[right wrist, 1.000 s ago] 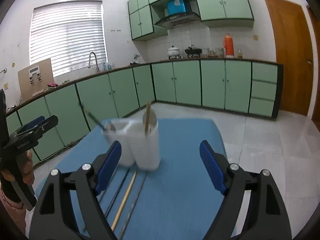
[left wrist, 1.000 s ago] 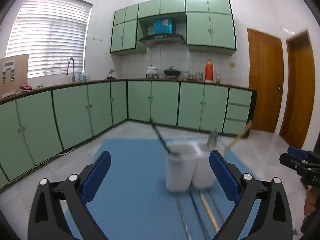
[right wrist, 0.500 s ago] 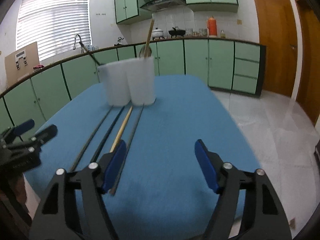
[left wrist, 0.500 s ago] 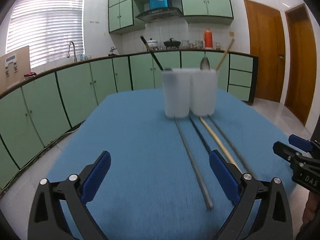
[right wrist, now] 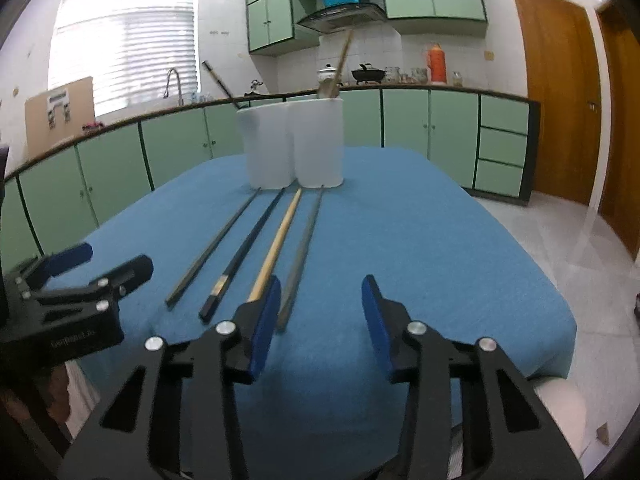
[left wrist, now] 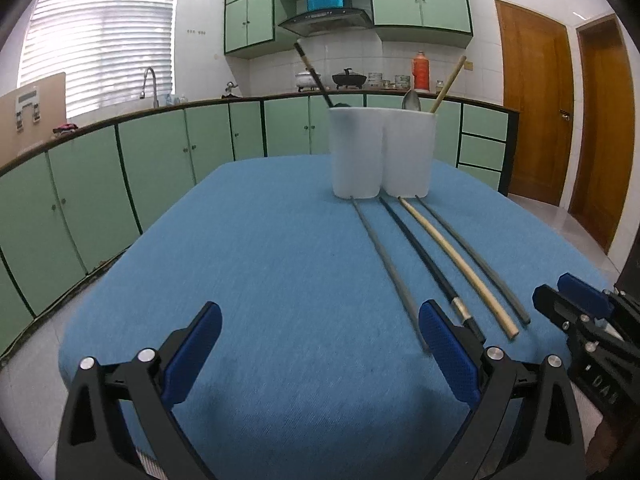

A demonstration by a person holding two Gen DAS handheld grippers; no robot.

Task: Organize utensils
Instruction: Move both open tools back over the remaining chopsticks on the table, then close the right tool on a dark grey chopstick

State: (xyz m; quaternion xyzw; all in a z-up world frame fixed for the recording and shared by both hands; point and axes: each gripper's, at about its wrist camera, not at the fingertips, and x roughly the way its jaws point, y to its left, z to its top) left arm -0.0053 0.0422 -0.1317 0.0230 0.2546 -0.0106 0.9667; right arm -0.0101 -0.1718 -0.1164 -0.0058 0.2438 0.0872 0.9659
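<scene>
Four loose chopsticks ahead, both grippers empty
Left gripper (left wrist: 320, 354) wide, right gripper (right wrist: 320, 320) narrower; pale wooden chopstick (right wrist: 276, 246) just left of right gripper: light, stiff, slippery; pinch near end

Right tongs (right wrist: 320, 312) narrower, both lower.

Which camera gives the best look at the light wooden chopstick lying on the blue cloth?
The left wrist view: the light wooden chopstick shows whole, from the white holder to its near tip. In the right wrist view the same chopstick has its near end hidden behind the right claw.
</scene>
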